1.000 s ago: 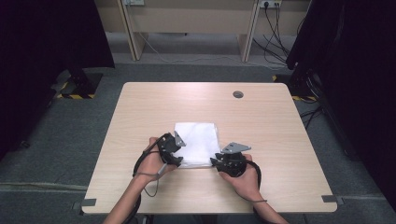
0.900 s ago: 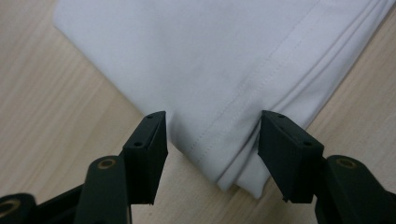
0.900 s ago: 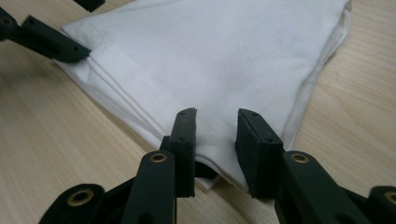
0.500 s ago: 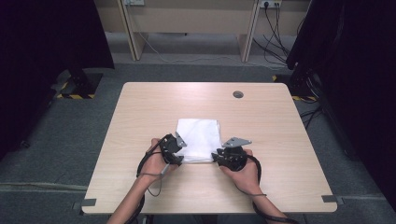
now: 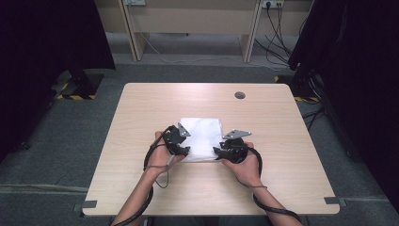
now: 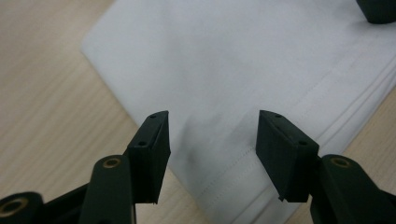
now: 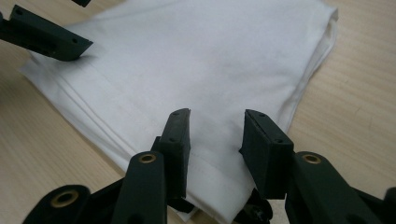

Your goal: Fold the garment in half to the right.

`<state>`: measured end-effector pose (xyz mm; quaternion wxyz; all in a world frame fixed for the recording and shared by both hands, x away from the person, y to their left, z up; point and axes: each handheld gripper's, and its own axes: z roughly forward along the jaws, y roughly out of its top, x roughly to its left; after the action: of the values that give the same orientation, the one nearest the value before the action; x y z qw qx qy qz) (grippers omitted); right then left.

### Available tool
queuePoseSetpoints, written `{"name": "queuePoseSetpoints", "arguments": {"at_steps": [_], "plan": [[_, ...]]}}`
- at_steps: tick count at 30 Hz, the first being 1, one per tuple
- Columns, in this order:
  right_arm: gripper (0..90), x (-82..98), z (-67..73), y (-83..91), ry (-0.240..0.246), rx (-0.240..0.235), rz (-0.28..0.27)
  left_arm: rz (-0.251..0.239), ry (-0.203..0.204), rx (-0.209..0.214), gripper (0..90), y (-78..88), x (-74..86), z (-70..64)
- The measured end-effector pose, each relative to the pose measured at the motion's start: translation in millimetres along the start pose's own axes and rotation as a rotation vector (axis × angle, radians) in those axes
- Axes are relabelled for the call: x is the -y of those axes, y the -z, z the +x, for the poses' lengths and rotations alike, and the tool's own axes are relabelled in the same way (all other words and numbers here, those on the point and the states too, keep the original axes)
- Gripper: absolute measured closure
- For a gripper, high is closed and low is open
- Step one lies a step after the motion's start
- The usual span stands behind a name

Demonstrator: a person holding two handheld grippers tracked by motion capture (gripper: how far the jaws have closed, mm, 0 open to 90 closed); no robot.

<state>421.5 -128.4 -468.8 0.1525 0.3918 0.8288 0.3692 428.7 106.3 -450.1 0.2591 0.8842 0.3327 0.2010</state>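
Cloth: a folded white cloth [image 5: 201, 137] lies flat on the wooden table [image 5: 291, 141], near the front edge and a little toward six o'clock of the table's middle; its stitched hems stack in several layers along the near edge.
Left gripper: the left gripper [image 6: 212, 140] stands at the cloth's near left corner, about seven o'clock of the cloth in the high view; its jaws are apart over the hem with nothing pinched and have just been closing slightly.
Right gripper: the right gripper [image 7: 215, 135] stands at the near right corner, about five o'clock of the cloth; its jaws have just been opening, with the cloth below and between them and no pressure on it.
Step in hand: judged to be taking the two near corners for another fold or a lift.
How to do it well: each gripper should come down until one jaw slides under every layer at its corner, then close firmly, both sides together.
Risk: catching only the top layer would let the stack fan out or skew.
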Motion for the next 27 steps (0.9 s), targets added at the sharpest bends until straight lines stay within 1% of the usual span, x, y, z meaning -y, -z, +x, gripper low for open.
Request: {"name": "queuePoseSetpoints", "arguments": {"at_steps": [2,3,6,9,12,14,17,18,19,20,22,23,25,26,27], "plan": [[62.3,2.0,0.4,-2.9,0.006,0.005,-0.002,-0.009,0.015,0.000,45.0,-1.1,0.8,1.1],[62.3,1.5,-0.2,-3.6,-0.003,0.003,-0.002,-0.008,0.015,-0.005,45.0,-1.5,0.6,1.6],[62.2,-0.6,-2.7,-6.1,-0.006,0.005,0.001,-0.004,0.011,-0.010,45.0,-3.7,-0.8,2.6],[62.0,-3.2,-5.6,-8.2,-0.006,0.009,0.004,-0.008,0.016,-0.016,45.0,-6.2,-2.6,3.9],[61.5,-4.7,-9.6,-9.6,-0.022,0.010,0.004,-0.016,0.030,-0.014,44.9,-8.9,-4.1,6.1],[61.3,-5.9,-11.5,-10.1,-0.026,0.014,0.006,-0.020,0.031,-0.014,44.8,-8.5,-5.6,7.4],[61.3,-7.9,-11.6,-5.4,-0.025,0.025,-0.007,-0.042,0.034,-0.023,43.8,-1.6,-6.9,8.5],[61.3,-8.3,-11.3,-2.4,-0.026,0.024,-0.015,-0.050,0.036,-0.020,43.8,1.3,-6.7,8.8],[61.3,-8.6,-10.8,0.5,-0.020,0.023,-0.021,-0.051,0.038,-0.021,43.8,3.4,-6.1,9.0],[61.3,-8.7,-10.1,2.8,-0.013,0.023,-0.026,-0.042,0.032,-0.028,43.7,4.4,-5.1,9.2],[60.6,-7.5,-8.7,3.5,0.002,0.025,-0.011,-0.037,0.030,-0.022,43.6,3.7,-2.4,9.4],[59.7,-6.0,-9.3,2.8,0.008,0.027,-0.009,-0.047,0.034,-0.021,43.4,4.4,-1.0,9.2],[56.1,-3.3,-10.7,4.6,-0.001,0.017,-0.020,-0.084,0.051,-0.012,41.4,9.9,2.2,9.1],[55.3,-2.4,-11.8,8.2,-0.002,0.019,-0.034,-0.113,0.071,0.000,39.1,13.2,4.4,9.5],[53.9,-1.7,-13.0,12.5,-0.006,0.019,-0.045,-0.132,0.092,0.011,36.7,16.5,7.1,10.8]]}}
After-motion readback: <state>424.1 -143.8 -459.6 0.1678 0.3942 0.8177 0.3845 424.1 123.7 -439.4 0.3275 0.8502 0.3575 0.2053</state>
